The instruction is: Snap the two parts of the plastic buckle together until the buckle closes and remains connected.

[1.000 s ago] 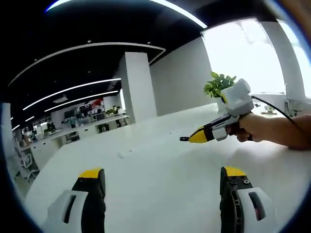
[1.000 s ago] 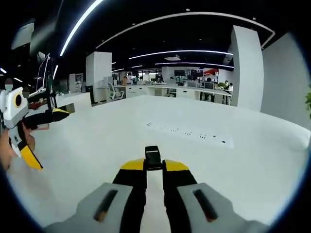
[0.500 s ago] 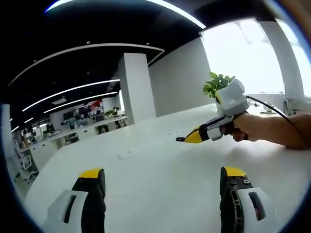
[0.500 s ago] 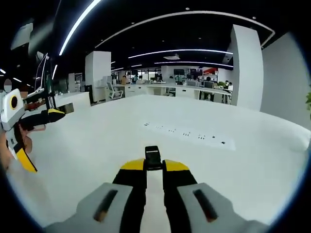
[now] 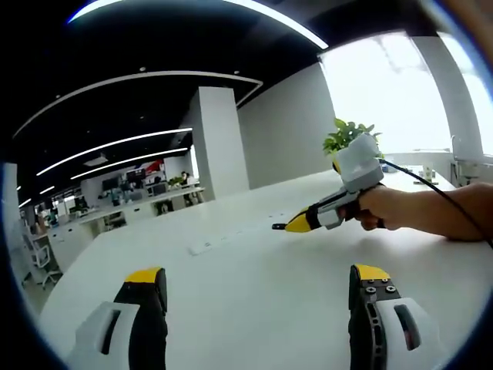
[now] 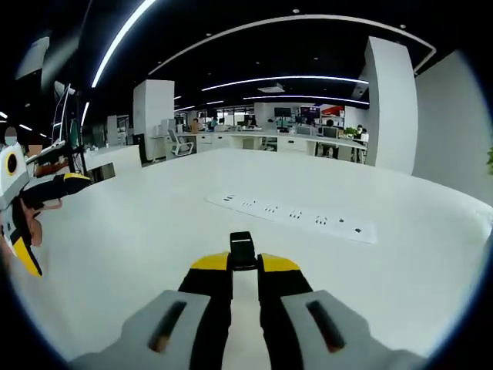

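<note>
A small black buckle part sticks up between the yellow-tipped jaws of my right gripper, which is shut on it above the white table. In the left gripper view the right gripper comes in from the right, held by a hand, with the black buckle part at its tip. My left gripper stands wide open low over the table, with nothing between its fingers. At the left edge of the right gripper view, the left gripper shows with its jaws spread.
A white power strip lies flat on the table beyond my right gripper, and shows as the power strip in the left gripper view. A potted plant stands at the table's far edge by the window. Office desks sit far behind.
In the left gripper view the right gripper has drifted left and slightly nearer, still holding the buckle part. In the right gripper view the left gripper has slid toward the left edge. Neither grip has changed.
</note>
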